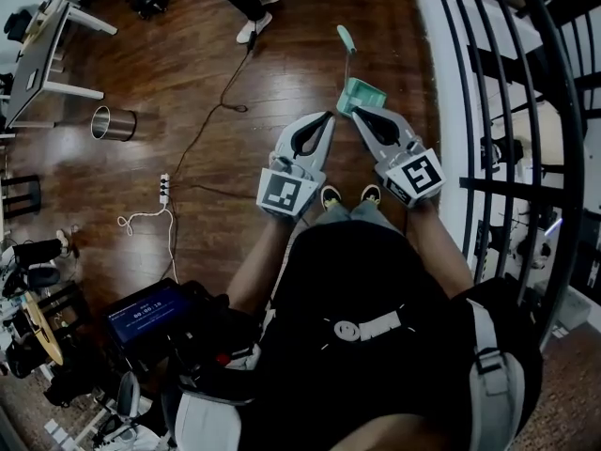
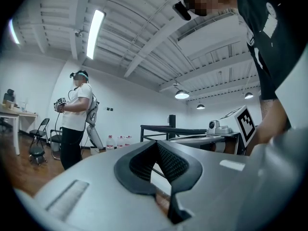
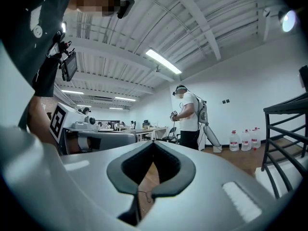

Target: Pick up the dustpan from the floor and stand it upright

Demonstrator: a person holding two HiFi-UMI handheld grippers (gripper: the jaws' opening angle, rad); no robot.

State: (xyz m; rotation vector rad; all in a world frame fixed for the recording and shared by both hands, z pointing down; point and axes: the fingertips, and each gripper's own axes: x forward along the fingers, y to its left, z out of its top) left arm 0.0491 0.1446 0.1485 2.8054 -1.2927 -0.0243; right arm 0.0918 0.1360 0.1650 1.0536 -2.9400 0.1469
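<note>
The teal dustpan (image 1: 361, 95) sits on the wooden floor just beyond both grippers, its long handle (image 1: 346, 38) running away from me; whether it stands upright or lies flat I cannot tell. My left gripper (image 1: 329, 116) and right gripper (image 1: 355, 113) are held side by side, tips near the pan's near edge and not touching it. Both point level. In the left gripper view the left gripper (image 2: 156, 142) has its jaw tips together with nothing between them. The right gripper (image 3: 154, 142) is likewise shut and empty. Neither gripper view shows the dustpan.
A black metal railing (image 1: 507, 83) and white ledge run along the right. A steel bin (image 1: 113, 123), a power strip (image 1: 164, 189) with a trailing cable, and a desk (image 1: 38, 54) are at the left. Another person (image 2: 77, 119) stands further off.
</note>
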